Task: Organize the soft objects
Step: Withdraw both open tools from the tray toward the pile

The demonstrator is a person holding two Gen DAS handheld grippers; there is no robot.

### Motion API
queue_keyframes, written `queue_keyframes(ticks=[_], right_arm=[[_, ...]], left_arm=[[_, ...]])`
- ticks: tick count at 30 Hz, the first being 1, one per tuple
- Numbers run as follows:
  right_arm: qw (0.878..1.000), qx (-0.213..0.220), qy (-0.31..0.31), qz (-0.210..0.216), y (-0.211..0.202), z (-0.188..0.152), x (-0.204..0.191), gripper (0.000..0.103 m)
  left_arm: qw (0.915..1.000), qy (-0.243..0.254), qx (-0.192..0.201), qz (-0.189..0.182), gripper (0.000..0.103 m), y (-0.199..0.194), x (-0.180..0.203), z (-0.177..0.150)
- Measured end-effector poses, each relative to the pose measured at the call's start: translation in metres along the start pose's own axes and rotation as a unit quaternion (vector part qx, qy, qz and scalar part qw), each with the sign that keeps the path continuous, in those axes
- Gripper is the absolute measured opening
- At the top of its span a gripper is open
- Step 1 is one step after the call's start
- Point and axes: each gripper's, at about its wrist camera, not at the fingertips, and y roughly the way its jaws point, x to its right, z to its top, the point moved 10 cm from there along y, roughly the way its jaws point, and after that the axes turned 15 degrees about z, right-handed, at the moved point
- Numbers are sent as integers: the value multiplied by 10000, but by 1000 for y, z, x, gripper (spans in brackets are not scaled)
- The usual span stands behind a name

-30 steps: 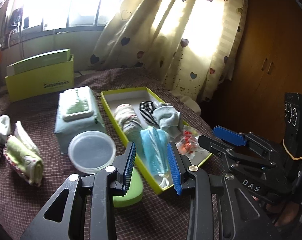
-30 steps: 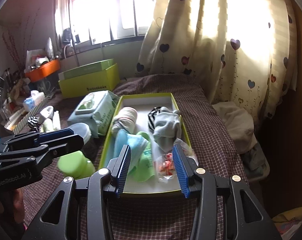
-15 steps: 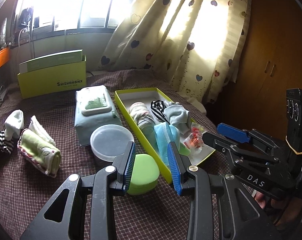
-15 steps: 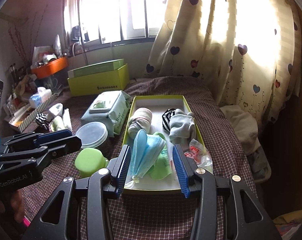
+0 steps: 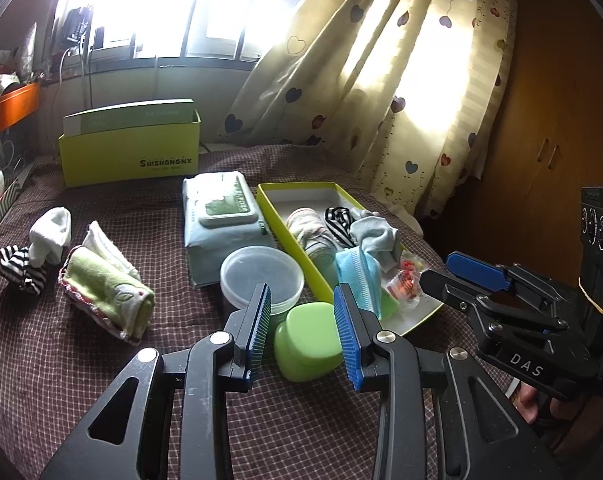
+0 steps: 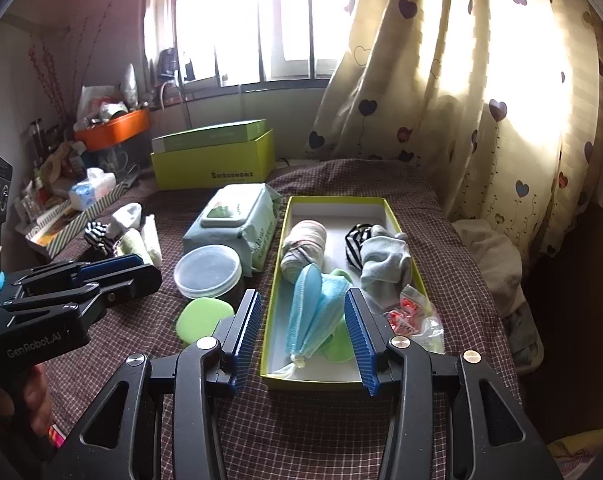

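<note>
Your left gripper [image 5: 301,328] hangs released above the green case [image 5: 307,340]; your right gripper [image 6: 301,334] gapes empty over the yellow tray [image 6: 279,280].

"SHISHANGNX" on the green box [image 5: 129,160]; "DAS" on the right gripper [image 5: 471,276]; "GenRobot.AI" on the left gripper [image 6: 113,270].

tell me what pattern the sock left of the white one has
Black and white stripes: the striped sock lies beside the white sock. It shows best in the left wrist view.
</note>
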Motion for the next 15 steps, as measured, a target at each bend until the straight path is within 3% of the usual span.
queue_keyframes(ticks=[15], right_arm=[[9998,-94,-121,159,11,1,-17,42]], left_arm=[[9996,-218,-125,122,34,5,-28,-7]])
